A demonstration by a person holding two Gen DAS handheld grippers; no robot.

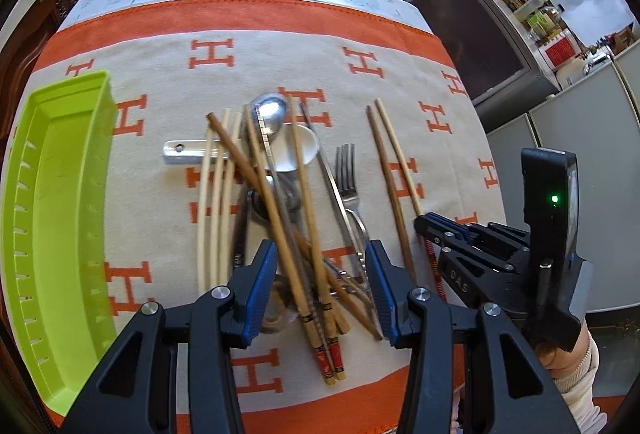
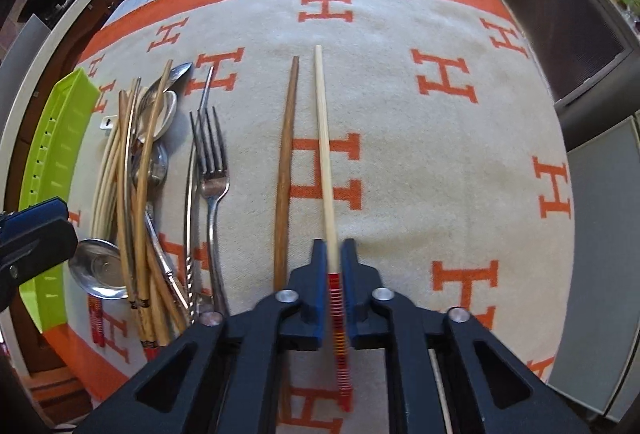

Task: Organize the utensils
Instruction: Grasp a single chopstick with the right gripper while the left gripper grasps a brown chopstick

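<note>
The green tray (image 1: 52,218) has nothing in it, so the job looks like it has only begun. Most utensils sit in one messy pile (image 1: 280,201) just right of the tray, with a fork (image 2: 210,161) beside them. The left gripper (image 1: 322,286) hangs over the pile, jaws wide apart. The right gripper (image 2: 334,266) pinches a pale chopstick (image 2: 323,137), far from the tray, next to a brown chopstick (image 2: 286,153).

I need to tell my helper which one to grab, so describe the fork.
On the blanket, right of the utensil pile, lies the fork. It sits left of two lone chopsticks, and it is the only piece with tines.
</note>
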